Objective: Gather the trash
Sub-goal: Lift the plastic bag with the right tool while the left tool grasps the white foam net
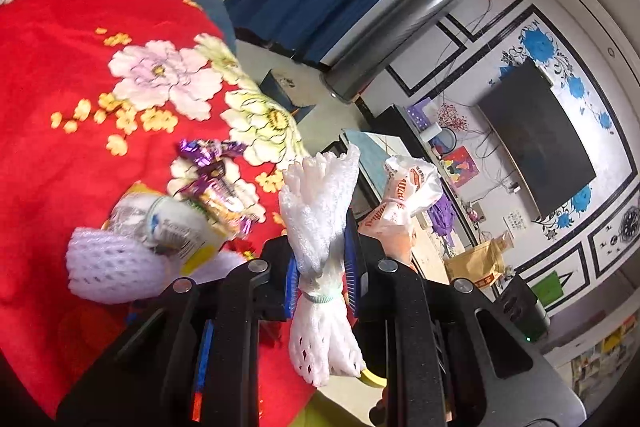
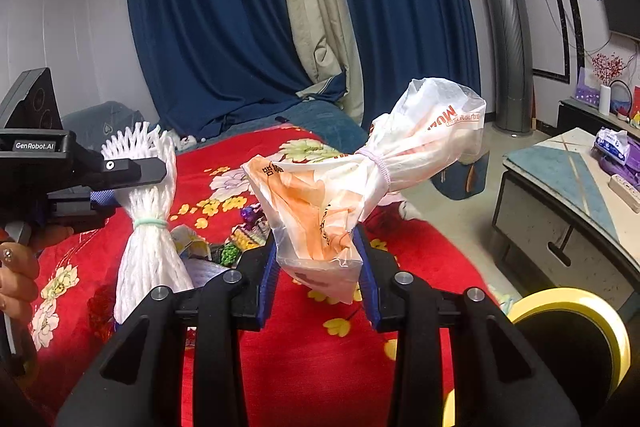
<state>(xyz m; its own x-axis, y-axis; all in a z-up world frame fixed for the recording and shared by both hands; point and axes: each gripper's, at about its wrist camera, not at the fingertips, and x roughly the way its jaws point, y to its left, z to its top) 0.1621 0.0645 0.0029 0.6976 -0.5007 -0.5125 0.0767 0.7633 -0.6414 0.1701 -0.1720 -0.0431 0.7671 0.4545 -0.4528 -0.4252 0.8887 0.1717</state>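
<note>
Red blanket (image 2: 304, 367) below; L gripper (image 1: 320, 279) fingers clamp foam net (image 1: 320, 211), R gripper (image 2: 318, 275) fingers clamp plastic bag (image 2: 360, 171), both lifted clear.

The right gripper (image 2: 318, 267) clamps a tied plastic bag (image 2: 360, 171) above the red blanket (image 2: 312, 367) — left, the other gripper (image 2: 132, 175) pinches bundled foam netting (image 2: 150, 239).

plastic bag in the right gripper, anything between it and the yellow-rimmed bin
Nothing visible. The right gripper holds the plastic bag above the red blanket; the yellow-rimmed bin sits low to its right, with open space between.
</note>
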